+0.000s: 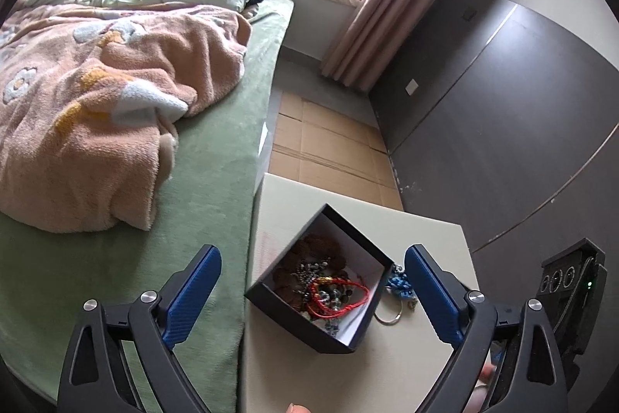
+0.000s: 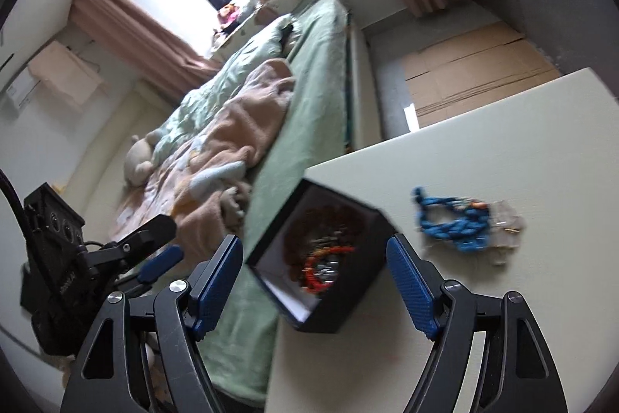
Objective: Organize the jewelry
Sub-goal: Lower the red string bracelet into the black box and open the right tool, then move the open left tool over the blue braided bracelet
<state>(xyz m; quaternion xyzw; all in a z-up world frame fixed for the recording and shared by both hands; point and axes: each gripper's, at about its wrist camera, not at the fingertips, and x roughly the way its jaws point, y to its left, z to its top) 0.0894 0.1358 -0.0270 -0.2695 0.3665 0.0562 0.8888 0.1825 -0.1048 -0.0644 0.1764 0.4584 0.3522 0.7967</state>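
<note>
I have both grippers hanging over the pale table (image 1: 425, 231) beside the bed, and neither holds anything: the left gripper (image 1: 313, 293) has its blue ribbed pads spread wide, and the right gripper (image 2: 314, 277) is spread just as wide.

The black jewelry box (image 1: 321, 281) sits near the table's bed-side edge, turned so one corner points toward me. It is square, rigid, matte black outside with a white lining, and already holds a tangle: a red cord bracelet (image 1: 340, 300), dark brown beads (image 1: 305, 250) and some small metallic pieces.

What is not yet in the box is the blue braided keychain (image 2: 452, 223), lying flat on the table just outside the box's right wall. From the right wrist view it lies ahead and to the right of the jaws, its long axis running roughly left to right across the view. A metal ring (image 1: 387, 314) lies at one end, and something clear and plastic-looking at the other; motion blur keeps me from saying more.

I judge the right gripper the better placed for it, since the box stands between the left gripper and the braid. The soft, knotted cord should pinch easily across its narrow width.
</note>
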